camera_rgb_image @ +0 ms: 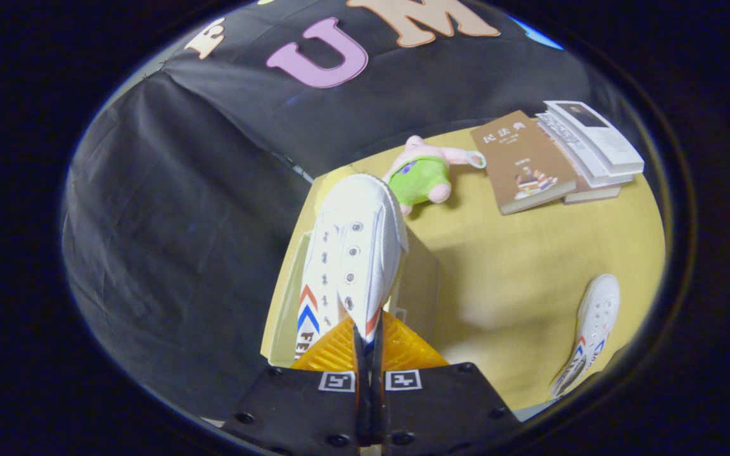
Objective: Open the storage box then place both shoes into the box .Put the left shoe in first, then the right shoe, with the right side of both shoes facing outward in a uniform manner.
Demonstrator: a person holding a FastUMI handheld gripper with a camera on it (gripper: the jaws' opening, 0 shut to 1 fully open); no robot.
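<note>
My gripper is shut on a white canvas shoe, pinching its heel edge between both fingers. The shoe hangs in the air, toe pointing away from me, with red and blue chevrons on its side. Right under it stands the clear storage box, its pale walls showing on either side of the shoe near the table's left edge. The second white shoe lies on the yellow table, off to the right of the fingers, with the same chevron marks.
A pink and green plush toy lies beyond the held shoe. A brown book and a stack of white books rest at the far right of the table. The booth's black cloth wall drops away left of the table edge.
</note>
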